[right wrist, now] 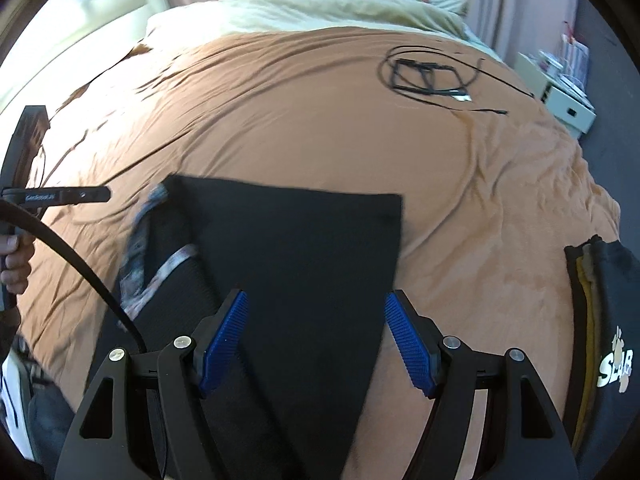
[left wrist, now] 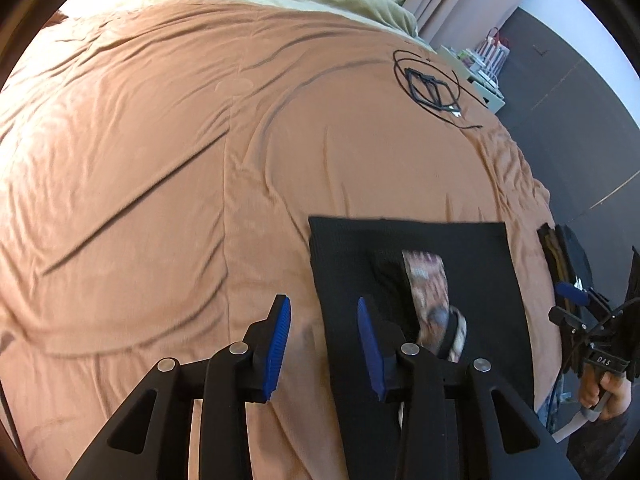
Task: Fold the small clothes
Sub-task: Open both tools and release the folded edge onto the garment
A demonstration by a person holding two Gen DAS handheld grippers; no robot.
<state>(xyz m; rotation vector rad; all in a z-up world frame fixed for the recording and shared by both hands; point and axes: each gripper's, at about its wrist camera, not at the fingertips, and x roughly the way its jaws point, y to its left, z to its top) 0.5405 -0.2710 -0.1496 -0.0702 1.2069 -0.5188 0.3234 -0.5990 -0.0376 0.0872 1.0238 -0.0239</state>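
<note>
A black garment point(left wrist: 440, 248) point(right wrist: 300, 248) lies folded flat on the brown bedspread point(left wrist: 160, 160) point(right wrist: 280, 120). A patterned band point(left wrist: 428, 280) point(right wrist: 136, 248) shows along one side of it. My left gripper point(left wrist: 323, 302) hovers open above the garment's left edge, its blue pads apart and pressing on nothing. My right gripper point(right wrist: 315, 296) stands wide open over the garment's near part, with the cloth lying below it and not pinched. In the left wrist view the right gripper point(left wrist: 576, 300) and the hand point(left wrist: 604, 392) holding it appear at the right edge.
A pile of folded clothes point(left wrist: 560, 256) point(right wrist: 600, 320), topped by a dark printed garment, sits at the bed's right edge. A coiled black cable with a black frame point(left wrist: 430, 88) point(right wrist: 428, 76) lies farther back. A cream blanket point(right wrist: 320, 8) covers the far end; a white box point(right wrist: 568, 104) stands beside the bed.
</note>
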